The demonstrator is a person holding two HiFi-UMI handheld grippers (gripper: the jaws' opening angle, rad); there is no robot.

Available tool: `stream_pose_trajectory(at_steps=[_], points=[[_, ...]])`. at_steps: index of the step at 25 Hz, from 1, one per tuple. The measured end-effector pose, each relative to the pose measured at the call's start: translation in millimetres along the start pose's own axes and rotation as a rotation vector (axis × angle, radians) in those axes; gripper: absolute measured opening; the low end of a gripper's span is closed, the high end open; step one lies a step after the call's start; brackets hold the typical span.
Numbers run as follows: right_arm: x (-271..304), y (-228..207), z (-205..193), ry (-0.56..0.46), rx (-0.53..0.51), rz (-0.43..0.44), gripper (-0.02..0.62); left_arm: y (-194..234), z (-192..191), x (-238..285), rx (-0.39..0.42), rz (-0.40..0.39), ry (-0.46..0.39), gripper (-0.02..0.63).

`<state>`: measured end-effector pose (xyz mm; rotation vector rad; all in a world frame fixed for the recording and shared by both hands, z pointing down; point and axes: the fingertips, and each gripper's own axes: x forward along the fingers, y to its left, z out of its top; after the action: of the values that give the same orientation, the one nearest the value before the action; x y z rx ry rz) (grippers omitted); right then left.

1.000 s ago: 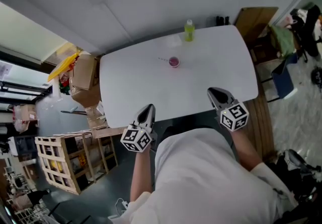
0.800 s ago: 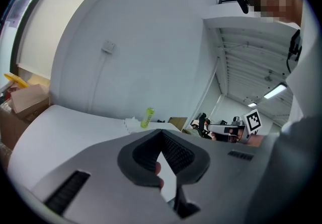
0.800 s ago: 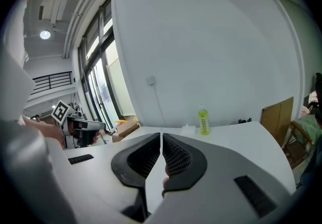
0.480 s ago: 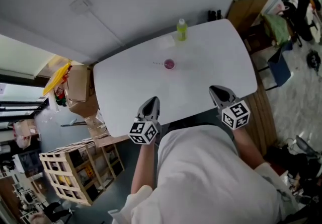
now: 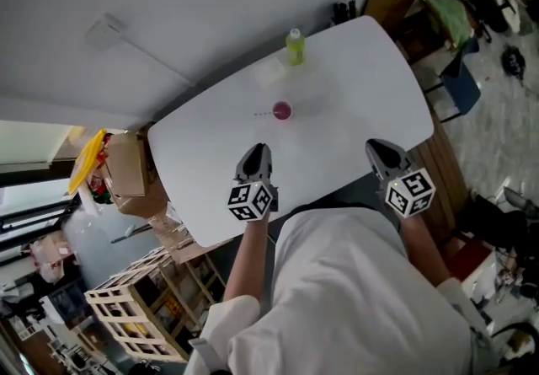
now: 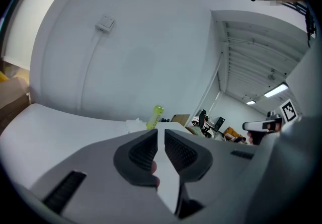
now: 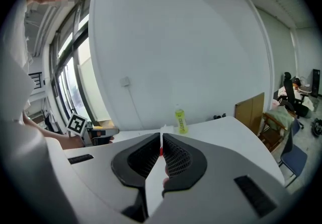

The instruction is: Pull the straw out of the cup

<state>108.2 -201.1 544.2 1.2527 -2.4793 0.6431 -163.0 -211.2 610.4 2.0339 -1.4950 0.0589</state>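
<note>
— Two grippers, and neither is on the cup?

— Neither. The cup [image 5: 282, 110] stands out in the middle of the table [image 5: 362, 87], well apart from both. The straw [image 5: 263, 115] is in it and pokes out toward the left of the head view.

— So why hold them at the near edge?

— I read it as the approach. The left gripper [image 5: 257, 150] lines up roughly with the cup. Its jaws have just been opening to a narrow gap with nothing between them (enough for something thin, I'd guess). The right gripper [image 5: 376, 148] sits off to the side, jaws together and empty; perhaps it is meant to steady the cup.

— And the green bottle [image 5: 294, 46]?

— Near the far edge, beyond the cup, so it shouldn't obstruct a reach.
</note>
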Motion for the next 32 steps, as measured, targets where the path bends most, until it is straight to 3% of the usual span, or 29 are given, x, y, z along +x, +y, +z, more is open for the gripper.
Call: stream_pose_trajectory(at_steps=[14, 20, 26, 32], points=[[-1.5, -1.5, -8.5, 0.043, 0.057, -0.135, 0.038, 74.2, -48.0, 97.4, -0.109, 0.083, 0.178, 0.101], [-7.8, -6.4, -15.2, 0.060, 0.071, -0.180, 0.038, 82.8, -62.5, 124.9, -0.120, 0.086, 0.225, 0.129], [-11.7, -4.0, -27.9, 0.085, 0.089, -0.208, 0.038, 86.2, -61.2, 140.2, -0.120, 0.084, 0.227, 0.122], [-17.2, -5.7, -36.4, 0.087, 0.104, -0.231, 0.038, 84.3, -56.6, 139.8, -0.116, 0.092, 0.211, 0.051]])
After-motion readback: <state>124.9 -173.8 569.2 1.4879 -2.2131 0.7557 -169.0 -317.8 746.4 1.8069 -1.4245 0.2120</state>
